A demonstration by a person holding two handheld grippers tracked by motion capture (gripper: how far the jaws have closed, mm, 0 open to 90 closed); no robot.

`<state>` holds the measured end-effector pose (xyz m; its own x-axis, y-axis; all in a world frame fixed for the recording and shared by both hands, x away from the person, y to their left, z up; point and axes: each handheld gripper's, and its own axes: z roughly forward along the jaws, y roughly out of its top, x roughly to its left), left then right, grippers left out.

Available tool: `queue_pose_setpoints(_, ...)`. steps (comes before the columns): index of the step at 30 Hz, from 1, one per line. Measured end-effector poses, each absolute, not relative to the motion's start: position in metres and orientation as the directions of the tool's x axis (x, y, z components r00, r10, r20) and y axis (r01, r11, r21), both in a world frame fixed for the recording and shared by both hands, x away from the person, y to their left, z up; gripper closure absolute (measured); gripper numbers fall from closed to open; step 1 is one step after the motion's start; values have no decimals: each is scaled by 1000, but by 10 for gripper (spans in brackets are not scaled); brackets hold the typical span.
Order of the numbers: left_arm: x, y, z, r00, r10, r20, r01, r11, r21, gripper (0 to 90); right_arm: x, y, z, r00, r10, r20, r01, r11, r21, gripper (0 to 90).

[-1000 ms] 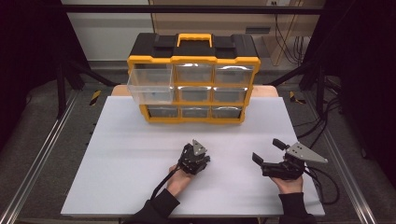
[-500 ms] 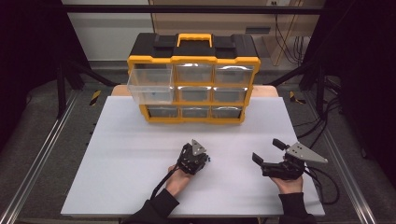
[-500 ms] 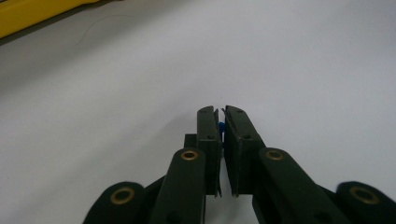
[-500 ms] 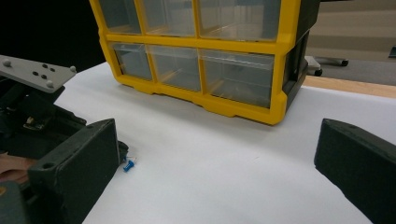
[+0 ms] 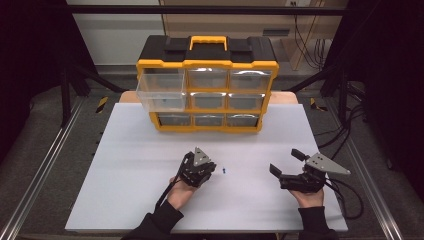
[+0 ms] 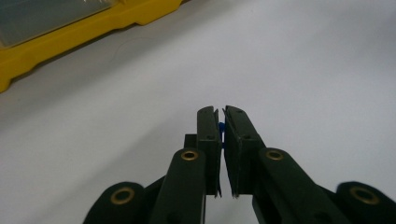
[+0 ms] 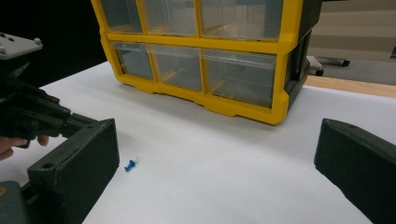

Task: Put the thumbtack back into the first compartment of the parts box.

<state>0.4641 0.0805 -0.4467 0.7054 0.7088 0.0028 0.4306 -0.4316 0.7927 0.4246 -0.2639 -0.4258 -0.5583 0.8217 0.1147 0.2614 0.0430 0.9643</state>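
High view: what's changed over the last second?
The left gripper has shifted slightly left, jaws nearly shut, and a blue pin now shows on the table beside it. A blue speck sits between its jaws; whether it is gripped I cannot tell. The right gripper and the organizer stayed put.

Bare white table (image 5: 130,190) open near and left, yellow drawer cabinet (image 5: 207,85) blocking the far middle, top-left drawer (image 5: 161,90) jutting nearer, blue pushpin (image 5: 224,171) between grippers

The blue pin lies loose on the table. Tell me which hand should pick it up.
Left, probably. The left tool sits right beside the blue pin, jaws shut, and the open drawer is on its side. The right tool is open but farther off.
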Motion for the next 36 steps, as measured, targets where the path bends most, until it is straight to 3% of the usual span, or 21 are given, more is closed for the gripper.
queue_pose_setpoints(36,445,159,-328,684,729,-31,287,-230,930,841,426,-262,-428,-562,821,104,260,57,964,10)
